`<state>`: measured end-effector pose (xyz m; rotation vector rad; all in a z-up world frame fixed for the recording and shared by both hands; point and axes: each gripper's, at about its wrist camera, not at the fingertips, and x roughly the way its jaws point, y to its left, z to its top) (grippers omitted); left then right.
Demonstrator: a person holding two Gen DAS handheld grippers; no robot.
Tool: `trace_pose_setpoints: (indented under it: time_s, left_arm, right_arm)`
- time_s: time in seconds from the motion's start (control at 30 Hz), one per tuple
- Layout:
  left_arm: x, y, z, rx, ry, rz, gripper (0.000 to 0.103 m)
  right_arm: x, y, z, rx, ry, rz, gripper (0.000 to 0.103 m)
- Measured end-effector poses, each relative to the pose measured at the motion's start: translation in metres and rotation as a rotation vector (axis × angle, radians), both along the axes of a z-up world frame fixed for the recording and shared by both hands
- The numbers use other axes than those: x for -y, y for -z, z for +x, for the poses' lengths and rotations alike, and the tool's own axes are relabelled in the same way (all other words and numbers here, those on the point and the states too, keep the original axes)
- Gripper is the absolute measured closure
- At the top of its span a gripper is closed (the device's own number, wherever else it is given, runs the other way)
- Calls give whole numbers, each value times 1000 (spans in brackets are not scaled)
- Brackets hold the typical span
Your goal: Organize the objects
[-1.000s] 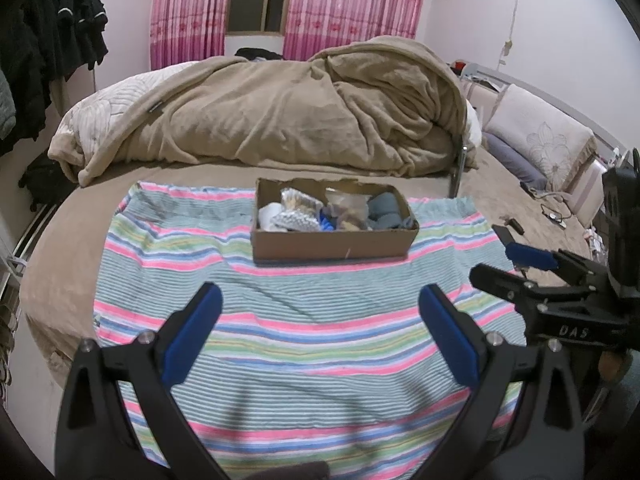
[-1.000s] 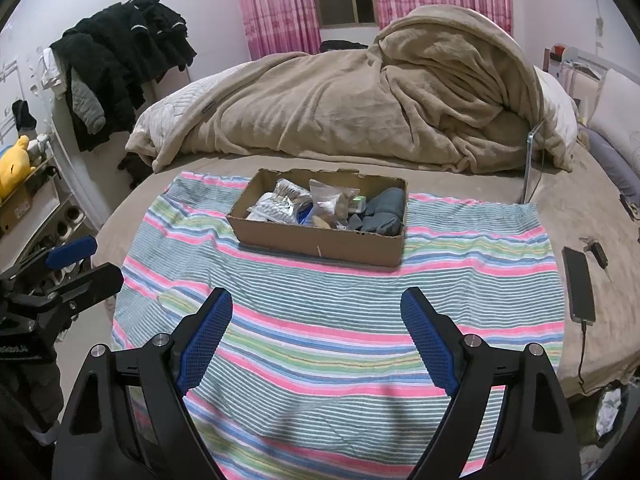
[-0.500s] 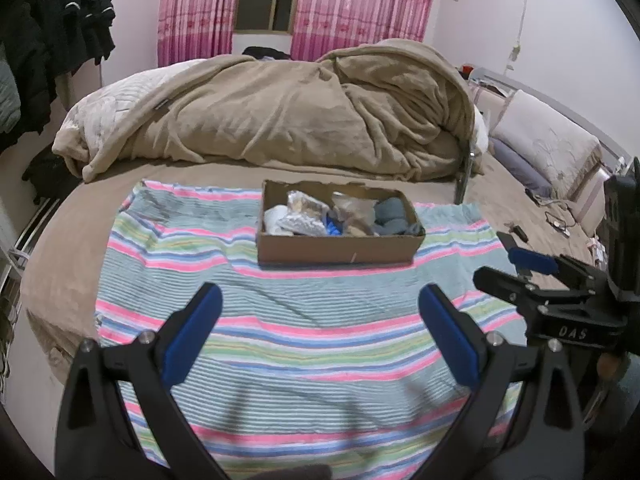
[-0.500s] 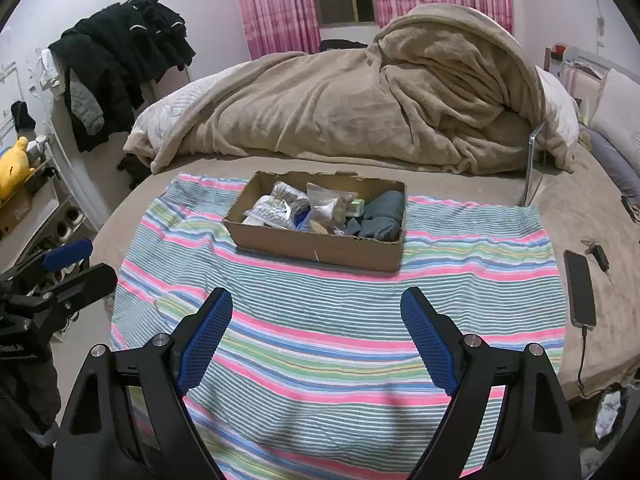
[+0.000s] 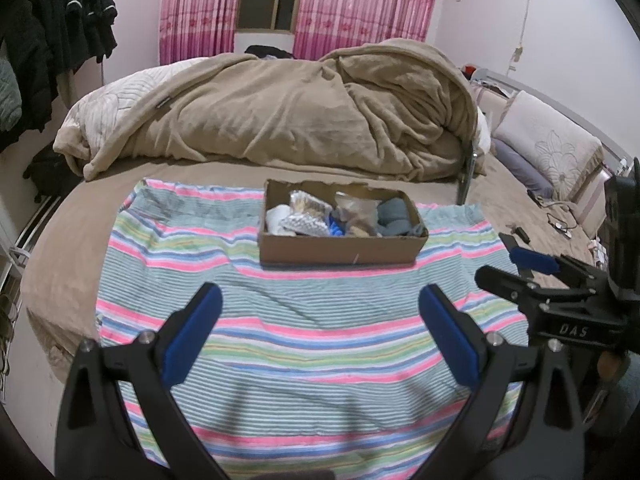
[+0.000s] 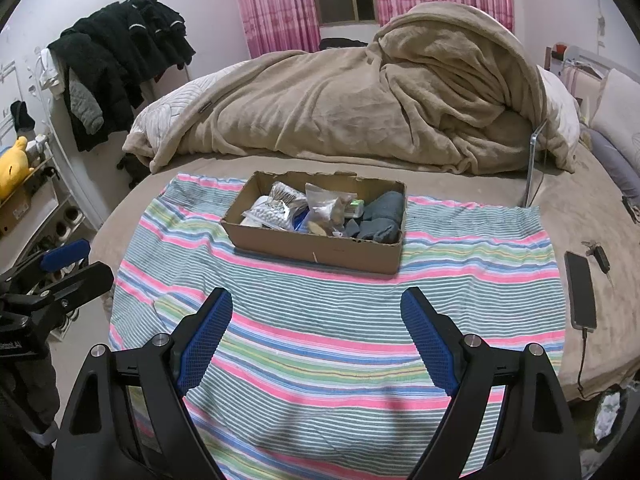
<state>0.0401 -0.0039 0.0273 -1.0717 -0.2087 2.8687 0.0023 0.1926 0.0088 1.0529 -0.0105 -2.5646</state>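
Observation:
A shallow cardboard box (image 5: pixel 340 250) (image 6: pixel 316 246) sits on a striped towel (image 5: pixel 304 332) (image 6: pixel 332 320) spread over the bed. It holds plastic packets (image 6: pixel 268 212), a clear bag (image 6: pixel 326 208) and grey folded cloth (image 5: pixel 394 216) (image 6: pixel 380 216). My left gripper (image 5: pixel 320 320) is open and empty, above the towel's near part, well short of the box. My right gripper (image 6: pixel 316 328) is open and empty, also short of the box. The right gripper shows at the right edge of the left wrist view (image 5: pixel 532 264); the left one shows at the left edge of the right wrist view (image 6: pixel 60 264).
A heaped tan blanket (image 5: pixel 280 116) (image 6: pixel 360 108) lies behind the box. A phone (image 6: pixel 580 288) with a cable and keys (image 6: pixel 598 254) lie right of the towel. Pillows (image 5: pixel 548 152) at far right. Dark clothes (image 6: pixel 120 64) hang at left, above shelves with a yellow toy (image 6: pixel 14 164).
Both grippers have drawn slightly back and up; the box sits a little farther away in both views. Both stay open and empty.

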Motion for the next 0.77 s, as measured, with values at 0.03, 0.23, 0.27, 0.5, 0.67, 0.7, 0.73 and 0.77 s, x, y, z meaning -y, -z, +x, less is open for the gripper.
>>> trace_pose_setpoints:
  time_s: [0.03, 0.23, 0.27, 0.5, 0.67, 0.7, 0.73, 0.77]
  left_arm:
    - [0, 0, -1, 1, 0, 1, 3]
    - [0, 1, -1, 6, 1, 2, 3]
    - [0, 2, -2, 8, 2, 2, 3]
    - [0, 12, -10, 23, -17, -17, 3]
    - [-3, 18, -17, 15, 10, -25, 3]
    - [-4, 19, -20, 21, 13, -27, 3]
    - [-3, 21, -24, 26, 14, -23, 3]
    - [-1, 22, -28, 30, 12, -20, 3]
  right_arm:
    - [0, 0, 0, 1, 1, -1, 15]
    - [0, 2, -5, 5, 3, 2, 15]
    - [-1, 2, -5, 5, 3, 3, 15]
    - [0, 8, -9, 16, 4, 2, 15]
    - [0, 14, -16, 31, 8, 5, 15]
    - [0, 16, -19, 34, 10, 6, 15]
    - [0, 17, -21, 36, 10, 6, 15]
    - [0, 18, -26, 35, 12, 13, 15]
